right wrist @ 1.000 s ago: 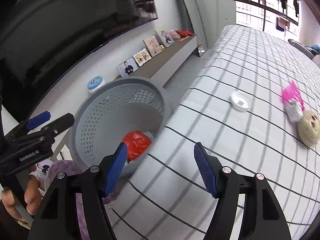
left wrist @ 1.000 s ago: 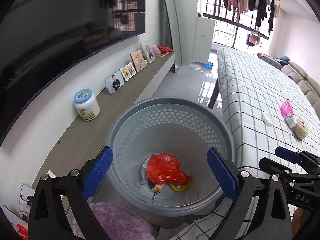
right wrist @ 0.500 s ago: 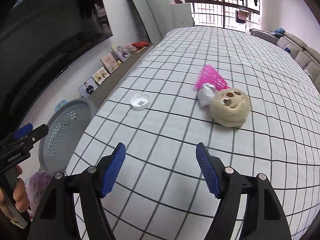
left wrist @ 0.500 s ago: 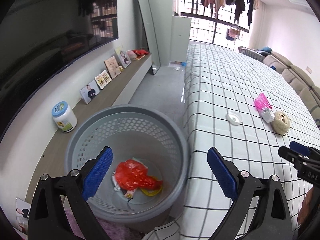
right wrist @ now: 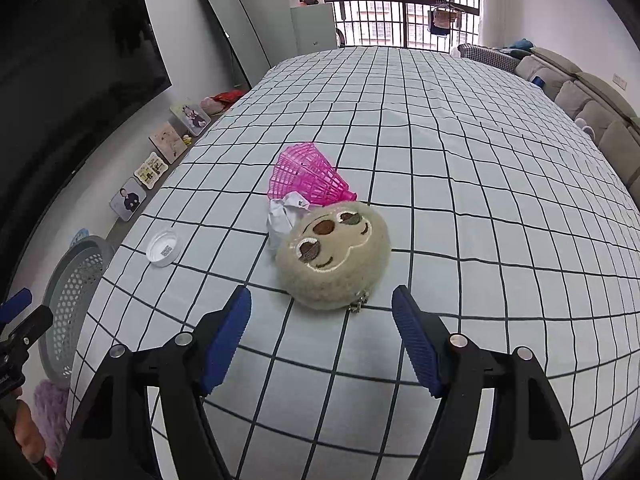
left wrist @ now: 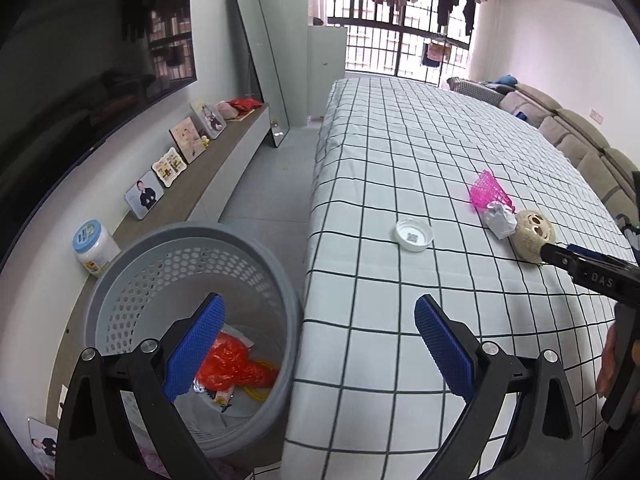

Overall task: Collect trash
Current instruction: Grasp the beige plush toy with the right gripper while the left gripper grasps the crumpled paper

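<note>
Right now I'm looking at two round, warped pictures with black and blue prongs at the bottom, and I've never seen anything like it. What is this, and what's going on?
There is no robot here. A person holds a hand-operated gripper in each hand, and each one carries a wide-angle camera looking out along its two fingers, which is why the pictures bulge.

One picture is from the left gripper. It is open and empty, above the edge of the checked cloth and a grey basket that has red plastic trash inside.

The other is from the right gripper, also open and empty, aimed at a round plush face.

On the cloth there also lie a pink plastic mesh piece, a crumpled white wad and a small white lid.

Nothing is held.
</note>
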`<state>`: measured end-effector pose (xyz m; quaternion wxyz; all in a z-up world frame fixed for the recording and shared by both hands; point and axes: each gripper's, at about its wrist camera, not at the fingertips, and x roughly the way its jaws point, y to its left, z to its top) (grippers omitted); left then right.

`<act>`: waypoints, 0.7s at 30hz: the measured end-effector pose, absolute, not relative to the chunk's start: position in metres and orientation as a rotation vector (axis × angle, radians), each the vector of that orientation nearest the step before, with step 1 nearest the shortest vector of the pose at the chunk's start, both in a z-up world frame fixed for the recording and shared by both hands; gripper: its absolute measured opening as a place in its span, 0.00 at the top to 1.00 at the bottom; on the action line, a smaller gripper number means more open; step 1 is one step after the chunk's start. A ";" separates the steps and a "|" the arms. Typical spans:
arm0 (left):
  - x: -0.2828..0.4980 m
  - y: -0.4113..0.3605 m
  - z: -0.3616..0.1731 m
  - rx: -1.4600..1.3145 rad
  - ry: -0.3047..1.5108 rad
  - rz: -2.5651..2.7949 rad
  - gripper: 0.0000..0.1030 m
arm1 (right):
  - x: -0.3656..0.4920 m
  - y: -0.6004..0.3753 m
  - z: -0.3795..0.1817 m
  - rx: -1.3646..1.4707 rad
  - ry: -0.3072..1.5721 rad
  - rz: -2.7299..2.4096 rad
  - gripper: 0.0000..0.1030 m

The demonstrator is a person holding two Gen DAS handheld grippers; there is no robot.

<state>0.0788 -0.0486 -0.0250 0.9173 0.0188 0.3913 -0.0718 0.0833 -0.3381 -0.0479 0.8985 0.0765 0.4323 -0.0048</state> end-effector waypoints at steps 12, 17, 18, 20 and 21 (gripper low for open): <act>0.092 -0.070 -0.035 0.068 0.832 -0.154 0.09 | 0.115 -0.334 -0.064 0.131 0.900 0.010 0.33; 0.096 -0.079 -0.037 0.074 0.836 -0.158 0.09 | 0.113 -0.336 -0.066 0.127 0.889 0.008 0.43; 0.096 -0.081 -0.037 0.076 0.836 -0.159 0.09 | 0.112 -0.338 -0.066 0.137 0.887 0.013 0.44; 0.097 -0.087 -0.037 0.084 0.835 -0.164 0.09 | 0.112 -0.340 -0.065 0.147 0.881 0.018 0.44; 0.097 -0.091 -0.037 0.089 0.834 -0.171 0.09 | 0.111 -0.342 -0.064 0.152 0.879 0.018 0.44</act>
